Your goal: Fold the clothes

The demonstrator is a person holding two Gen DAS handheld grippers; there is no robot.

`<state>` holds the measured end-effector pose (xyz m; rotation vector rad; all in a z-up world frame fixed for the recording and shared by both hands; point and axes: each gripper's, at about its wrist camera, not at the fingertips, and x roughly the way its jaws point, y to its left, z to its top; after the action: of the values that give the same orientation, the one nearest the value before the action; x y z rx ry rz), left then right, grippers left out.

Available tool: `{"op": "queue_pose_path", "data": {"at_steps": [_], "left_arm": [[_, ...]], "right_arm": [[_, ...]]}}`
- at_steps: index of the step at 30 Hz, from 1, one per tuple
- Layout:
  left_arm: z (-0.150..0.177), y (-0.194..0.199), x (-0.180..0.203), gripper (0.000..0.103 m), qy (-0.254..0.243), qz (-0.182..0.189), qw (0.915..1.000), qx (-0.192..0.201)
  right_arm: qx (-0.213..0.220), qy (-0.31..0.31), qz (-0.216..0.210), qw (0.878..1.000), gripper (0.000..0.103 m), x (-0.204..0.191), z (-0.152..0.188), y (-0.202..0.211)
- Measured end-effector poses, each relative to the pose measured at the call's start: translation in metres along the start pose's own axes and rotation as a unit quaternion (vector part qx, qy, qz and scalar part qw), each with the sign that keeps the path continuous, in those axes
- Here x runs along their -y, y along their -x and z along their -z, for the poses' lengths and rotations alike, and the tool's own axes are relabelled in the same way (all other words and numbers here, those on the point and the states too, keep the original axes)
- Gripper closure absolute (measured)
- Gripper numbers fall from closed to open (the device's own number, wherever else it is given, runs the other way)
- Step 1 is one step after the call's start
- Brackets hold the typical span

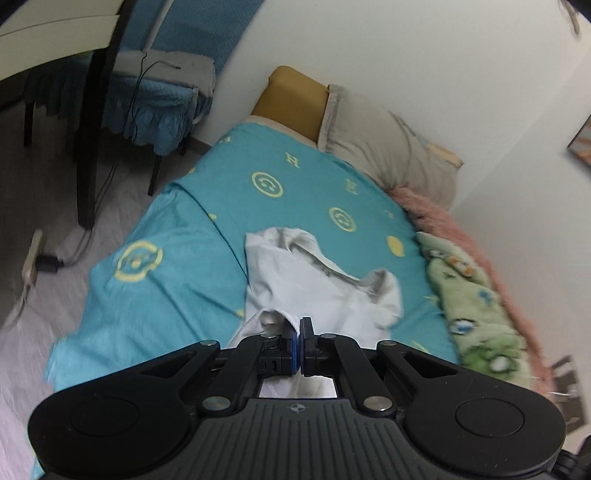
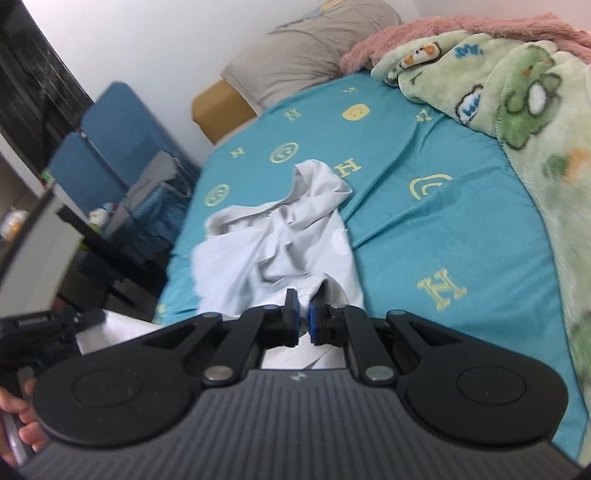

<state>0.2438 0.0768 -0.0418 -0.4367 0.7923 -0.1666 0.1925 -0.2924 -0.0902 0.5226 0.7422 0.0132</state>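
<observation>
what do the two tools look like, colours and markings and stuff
Both look alike. The left tool and right tool have matte black linkage arms with silver pivot pins, two round black discs at the sides, and a ribbed dark grey body bearing a small crosshair mark. The finger pads are blue. No cables show on either.

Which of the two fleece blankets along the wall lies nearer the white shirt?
The green cartoon-print blanket; the pink one lies behind it, against the wall.

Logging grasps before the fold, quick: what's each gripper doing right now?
Left gripper: shut on the white shirt's near edge.
Right gripper: shut on the same shirt's near edge.
</observation>
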Motion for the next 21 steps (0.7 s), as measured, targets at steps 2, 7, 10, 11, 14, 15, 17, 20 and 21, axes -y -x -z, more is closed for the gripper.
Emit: {"op": "queue_pose_path", "data": {"at_steps": [2, 7, 10, 11, 14, 15, 17, 20, 21], "left_arm": [[-0.002, -0.031, -0.002, 0.101, -0.012, -0.017, 0.9998, 0.000], [0.007, -0.100, -0.013, 0.101, -0.044, -0.051, 0.9977, -0.013], [0.017, -0.125, -0.022, 0.101, -0.065, -0.062, 0.9957, -0.023], [0.020, -0.131, -0.023, 0.100, -0.073, -0.065, 0.9949, -0.027], [0.027, -0.136, -0.025, 0.094, -0.090, -0.066, 0.9931, -0.036], [0.029, -0.133, -0.024, 0.083, -0.096, -0.067, 0.9925, -0.036], [0.031, -0.123, -0.018, 0.056, -0.114, -0.072, 0.9903, -0.030], [0.036, -0.097, -0.006, 0.029, -0.143, -0.077, 0.9866, -0.013], [0.039, -0.087, -0.002, 0.022, -0.150, -0.074, 0.9859, -0.008]], "right_arm": [[0.000, 0.012, 0.010, 1.000, 0.094, 0.004, -0.003, -0.027], [0.010, 0.039, 0.026, 0.999, 0.094, 0.016, -0.007, -0.086], [0.008, 0.063, 0.036, 0.997, 0.094, 0.018, -0.004, -0.109], [0.006, 0.074, 0.040, 0.996, 0.094, 0.017, -0.002, -0.115], [0.006, 0.099, 0.053, 0.994, 0.092, 0.016, 0.004, -0.124], [0.007, 0.100, 0.054, 0.993, 0.092, 0.016, 0.005, -0.124], [0.003, 0.098, 0.054, 0.994, 0.090, 0.015, 0.005, -0.121], [0.007, 0.088, 0.048, 0.995, 0.039, 0.012, 0.006, -0.106], [0.021, 0.089, 0.049, 0.995, 0.017, 0.009, 0.009, -0.097]]}}
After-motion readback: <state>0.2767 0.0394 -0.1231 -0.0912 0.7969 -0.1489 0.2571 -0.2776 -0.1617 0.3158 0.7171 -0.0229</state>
